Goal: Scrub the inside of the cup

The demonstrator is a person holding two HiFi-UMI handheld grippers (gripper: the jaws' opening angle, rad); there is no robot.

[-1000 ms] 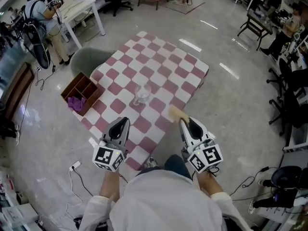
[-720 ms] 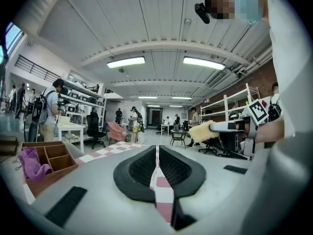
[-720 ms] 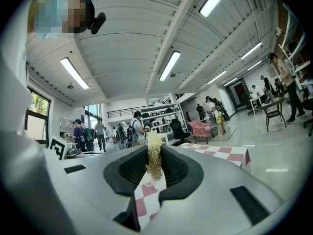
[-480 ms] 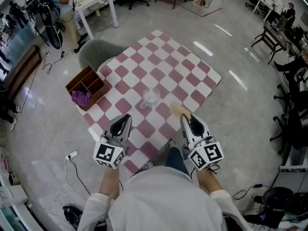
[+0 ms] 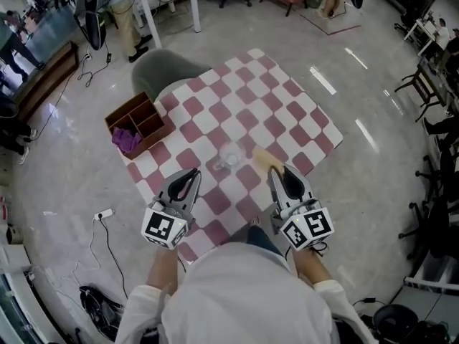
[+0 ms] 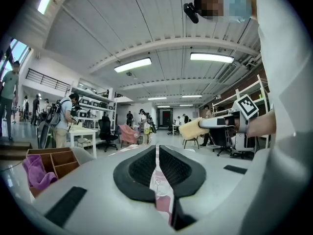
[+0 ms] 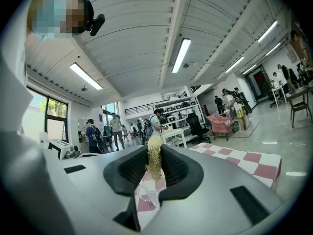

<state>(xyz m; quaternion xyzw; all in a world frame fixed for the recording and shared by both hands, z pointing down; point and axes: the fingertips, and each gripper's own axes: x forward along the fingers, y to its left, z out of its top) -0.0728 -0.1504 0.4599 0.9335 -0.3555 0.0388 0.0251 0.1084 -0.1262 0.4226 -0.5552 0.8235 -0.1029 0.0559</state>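
A clear glass cup [image 5: 229,156] stands upright on the pink-and-white checked table [image 5: 251,92], toward its near edge. My right gripper [image 5: 275,169] is shut on a yellow scrub sponge [image 5: 263,158], which pokes out just right of the cup without touching it. In the right gripper view the sponge [image 7: 154,161] is pinched between the jaws of the right gripper [image 7: 155,150], and the cup [image 7: 146,194] shows low in the gap. My left gripper [image 5: 191,173] is shut and empty, near-left of the cup. The left gripper [image 6: 157,148] shows only tablecloth through its slit, with the sponge [image 6: 193,129] off to the right.
A wooden compartment box [image 5: 138,124] holding a purple cloth [image 5: 127,140] sits at the table's left corner. A grey chair [image 5: 163,70] stands behind it. A power strip with cable [image 5: 105,213] lies on the floor. People and desks fill the background.
The head view has shifted: table and cup now lie closer under the two grippers. Both grippers keep their pose, the right one still holding the sponge.
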